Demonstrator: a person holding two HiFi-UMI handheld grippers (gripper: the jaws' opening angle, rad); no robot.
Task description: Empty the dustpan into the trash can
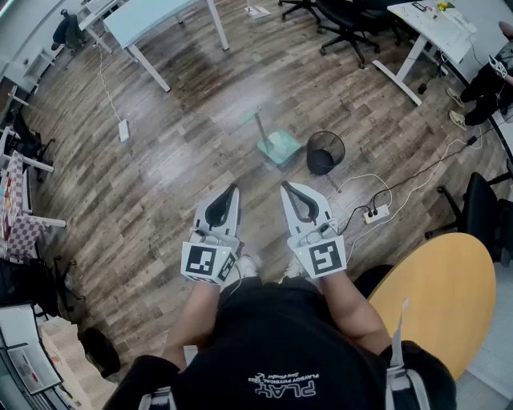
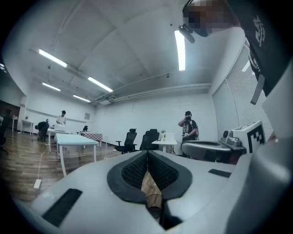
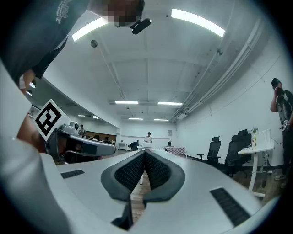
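Note:
A teal dustpan (image 1: 282, 147) with an upright handle (image 1: 259, 125) stands on the wood floor ahead of me. Just to its right is a black mesh trash can (image 1: 325, 152). I hold both grippers side by side at waist height, well short of the two. My left gripper (image 1: 233, 189) (image 2: 147, 153) is shut with nothing between its pads. The right gripper (image 1: 286, 186) (image 3: 144, 153) is also shut and holds nothing. Neither gripper view shows the dustpan or the can; both look level across the office.
A power strip (image 1: 377, 213) with trailing cables lies right of the can. A round wooden table (image 1: 437, 292) is at my right side. A white desk (image 1: 156, 24) stands far left and office chairs (image 1: 349, 24) far ahead. Someone sits at the right edge (image 1: 489, 80).

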